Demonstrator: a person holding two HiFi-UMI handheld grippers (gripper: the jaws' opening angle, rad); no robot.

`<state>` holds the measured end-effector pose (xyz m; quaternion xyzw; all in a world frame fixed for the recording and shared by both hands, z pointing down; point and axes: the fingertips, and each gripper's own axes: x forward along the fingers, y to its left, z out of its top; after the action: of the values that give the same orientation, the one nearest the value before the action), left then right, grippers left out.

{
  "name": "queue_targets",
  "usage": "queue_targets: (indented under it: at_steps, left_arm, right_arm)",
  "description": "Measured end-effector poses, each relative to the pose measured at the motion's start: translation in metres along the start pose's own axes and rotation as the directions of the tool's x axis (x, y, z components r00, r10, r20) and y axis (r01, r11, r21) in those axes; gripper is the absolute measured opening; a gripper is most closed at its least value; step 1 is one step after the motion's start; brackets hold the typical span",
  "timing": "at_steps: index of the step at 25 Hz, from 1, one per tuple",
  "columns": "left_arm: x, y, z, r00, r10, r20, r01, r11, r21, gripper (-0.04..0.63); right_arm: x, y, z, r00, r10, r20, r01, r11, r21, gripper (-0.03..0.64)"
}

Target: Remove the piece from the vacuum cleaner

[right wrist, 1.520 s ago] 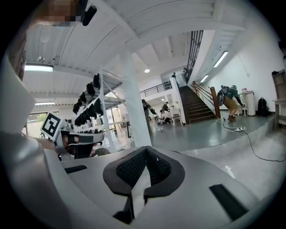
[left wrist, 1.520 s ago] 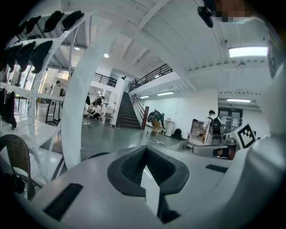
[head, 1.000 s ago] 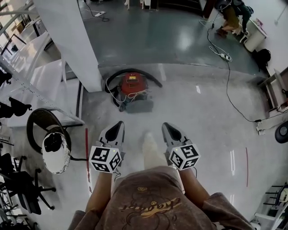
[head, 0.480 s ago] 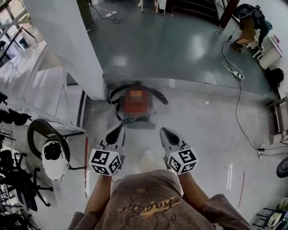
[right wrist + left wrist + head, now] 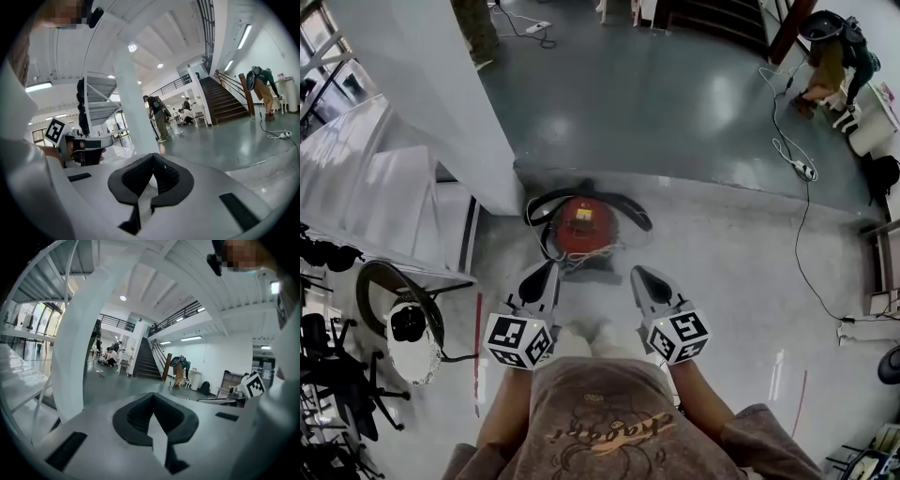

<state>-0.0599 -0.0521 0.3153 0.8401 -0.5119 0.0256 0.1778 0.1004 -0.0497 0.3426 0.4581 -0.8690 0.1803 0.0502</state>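
The left claw is shut tight with nothing in it. The right claw is shut and empty too. Only the head view shows the red vacuum cleaner. It sits on the floor near both claws, not touching them. The claw views show stairs far off.

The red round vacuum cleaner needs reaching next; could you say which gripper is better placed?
Left, marginally: left gripper sits nearer the red round vacuum cleaner than right gripper; both shut, empty.
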Motion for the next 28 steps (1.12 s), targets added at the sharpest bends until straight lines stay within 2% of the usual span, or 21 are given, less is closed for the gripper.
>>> queue_targets:
  at_steps: [7, 12, 18, 19, 21, 23, 26, 28]
  left_arm:
    - [0.009, 0.017, 0.015, 0.999, -0.028, 0.023, 0.028, 1.000, 0.007, 0.002]
    - [0.013, 0.022, 0.022, 0.997, -0.075, 0.032, 0.075, 0.997, 0.004, 0.003]
    - [0.015, 0.030, 0.026, 0.995, -0.095, 0.042, 0.094, 0.995, 0.009, 0.005]
    - [0.015, 0.030, 0.027, 0.994, -0.096, 0.045, 0.096, 0.995, 0.010, 0.015]
    - [0.016, 0.032, 0.029, 0.993, -0.104, 0.052, 0.104, 0.995, 0.006, 0.093]
    - [0.015, 0.033, 0.030, 0.991, -0.117, 0.057, 0.117, 0.993, 0.001, 0.131]
    - [0.015, 0.036, 0.030, 0.989, -0.141, 0.053, 0.142, 0.990, -0.007, 0.232]
    - [0.014, 0.037, 0.029, 0.986, -0.159, 0.048, 0.160, 0.987, -0.015, 0.279]
  right_arm:
    - [0.014, -0.001, 0.017, 0.999, -0.036, 0.038, 0.037, 0.999, -0.010, 0.000]
    - [0.019, -0.003, 0.031, 0.994, -0.070, 0.087, 0.070, 0.998, 0.004, 0.001]
    - [0.025, 0.002, 0.037, 0.993, -0.062, 0.105, 0.063, 0.998, -0.007, 0.012]
    - [0.025, 0.002, 0.038, 0.993, -0.059, 0.107, 0.060, 0.998, -0.006, 0.032]
    - [0.025, 0.002, 0.038, 0.992, -0.055, 0.110, 0.056, 0.998, -0.004, 0.065]
    - [0.026, 0.004, 0.038, 0.992, -0.049, 0.113, 0.050, 0.999, -0.002, 0.102]
    - [0.029, 0.009, 0.038, 0.993, -0.031, 0.114, 0.031, 1.000, 0.002, 0.197]
    - [0.030, 0.012, 0.039, 0.993, -0.032, 0.116, 0.033, 0.999, 0.001, 0.229]
